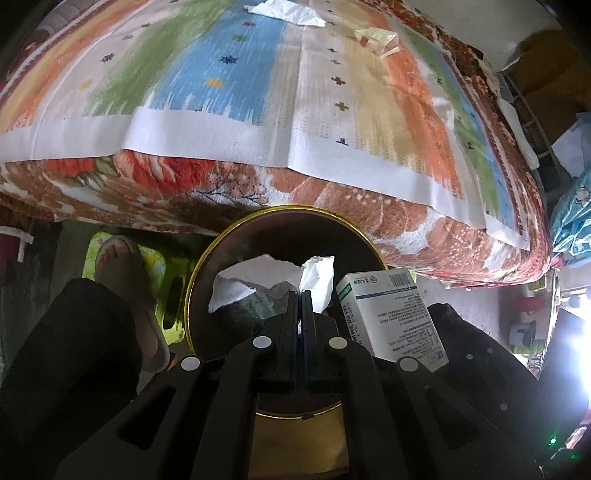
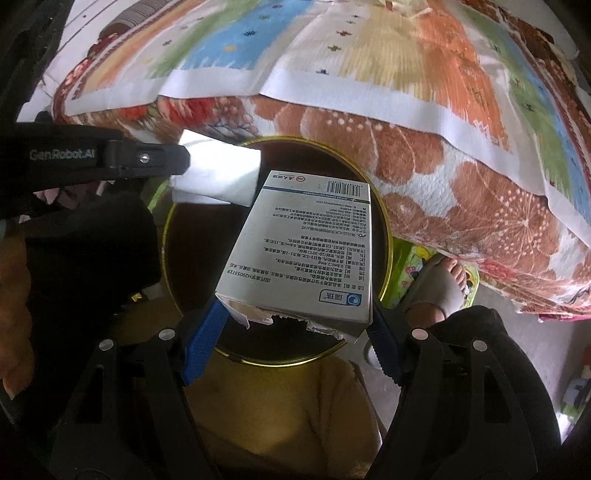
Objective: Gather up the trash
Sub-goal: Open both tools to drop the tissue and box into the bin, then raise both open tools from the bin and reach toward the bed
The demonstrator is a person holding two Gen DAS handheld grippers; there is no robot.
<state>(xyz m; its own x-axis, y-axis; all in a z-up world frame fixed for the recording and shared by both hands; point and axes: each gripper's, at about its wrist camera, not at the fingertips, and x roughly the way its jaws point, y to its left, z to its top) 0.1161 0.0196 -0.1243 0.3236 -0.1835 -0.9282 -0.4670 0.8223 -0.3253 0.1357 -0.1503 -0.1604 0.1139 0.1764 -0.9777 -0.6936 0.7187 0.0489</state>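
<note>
Trash is what we are gathering, and most of the view is taken by the bed point(image 1: 229, 96), its striped cover running to the near edge, where the bin stands on the floor just below. Two pieces remain on the bed toward its far edge: a white tissue point(image 1: 284, 13) and a crumpled wrapper point(image 1: 376, 38), well apart from us. The round bin point(image 2: 384, 229), dark inside with a gold rim, sits directly under both hands. Our right gripper point(image 2: 295, 332) stands wide, its blue pads pressed on either side of the torn end of a white medicine box point(image 2: 299, 251), which hangs tilted over the bin's mouth. Our left gripper point(image 1: 303, 295) is fully closed, pinching a crumpled tissue paper point(image 1: 258, 280) that also hangs over the bin's opening. We judge the step in hand to be the drop: both loads are above the bin. The next move calls for opening each gripper so the box and the paper fall inside the rim, then reaching back across the bed for the pieces left.
</note>
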